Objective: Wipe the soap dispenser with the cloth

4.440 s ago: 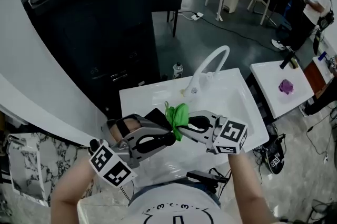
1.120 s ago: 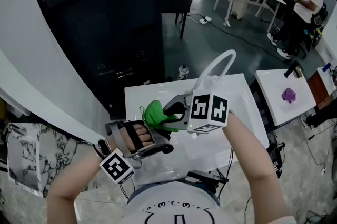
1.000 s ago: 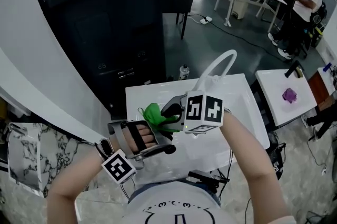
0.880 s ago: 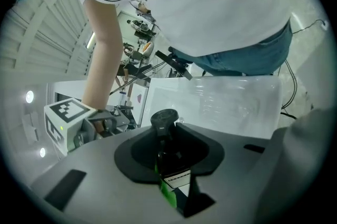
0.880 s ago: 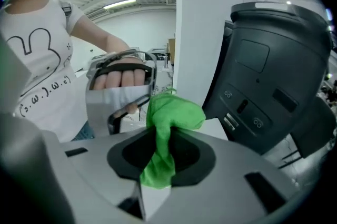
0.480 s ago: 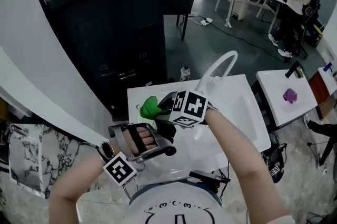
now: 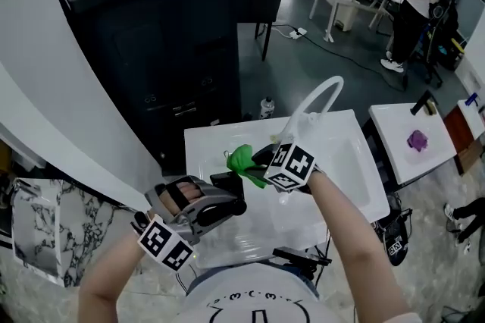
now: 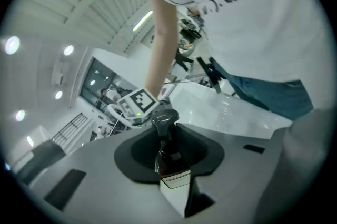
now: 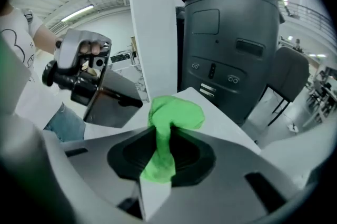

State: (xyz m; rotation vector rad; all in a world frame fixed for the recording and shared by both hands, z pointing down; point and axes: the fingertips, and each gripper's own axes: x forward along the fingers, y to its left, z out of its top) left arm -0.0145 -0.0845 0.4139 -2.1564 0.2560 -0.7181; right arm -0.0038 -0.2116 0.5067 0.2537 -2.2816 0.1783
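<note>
**A:** What does the person wear?

**B:** A white short-sleeved T-shirt (image 7: 258, 310) with black print, and blue jeans (image 8: 276, 101) below it.

**A:** And beyond the T-shirt?

**B:** A grey left gripper (image 7: 231, 192) and right gripper (image 7: 254, 167). Each carries a white cube with black square markers.

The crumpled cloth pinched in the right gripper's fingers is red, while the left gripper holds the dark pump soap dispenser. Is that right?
Not quite: the crumpled cloth in the right gripper is green, as the right gripper view shows. The left gripper does hold the dark pump soap dispenser.
</note>
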